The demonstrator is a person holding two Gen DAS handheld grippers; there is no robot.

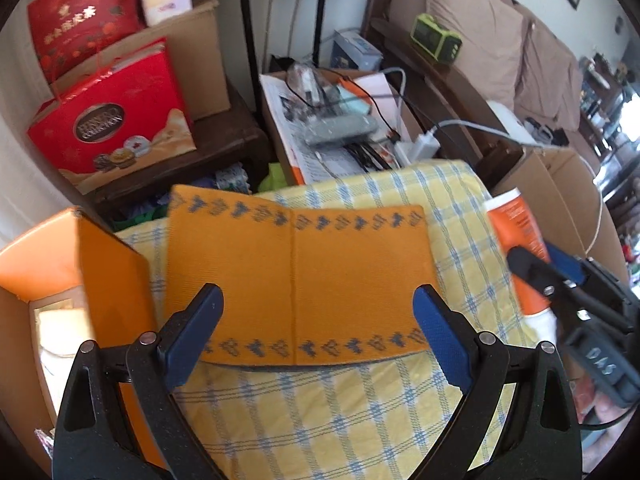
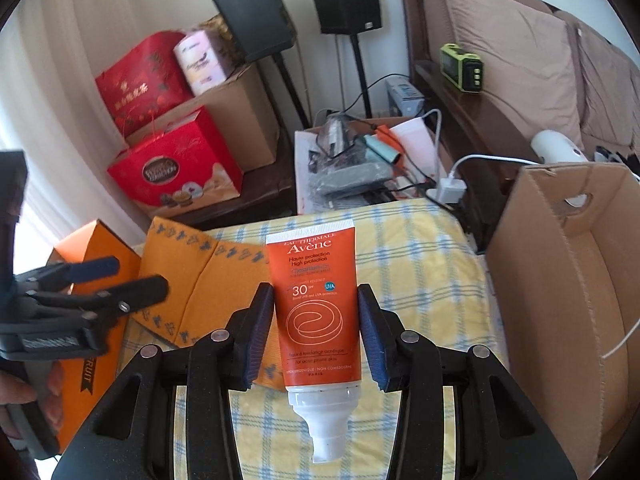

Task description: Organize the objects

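The right tool [image 2: 315,334] grips an orange Avène sunscreen tube [image 2: 316,308] at frame centre, its white cap toward the camera. The left tool [image 1: 318,316] is open over an orange cloth [image 1: 296,276] on the yellow checked bench [image 1: 340,408]. At right stands a cardboard box [image 2: 560,280]; its contents are hidden.

The orange plastic sunscreen tube [image 2: 316,304] reads "Avène", "High protection", "30 SPF", "UVA", "PARIS"; the orange cardboard box [image 2: 86,364] reads "FRUIT".
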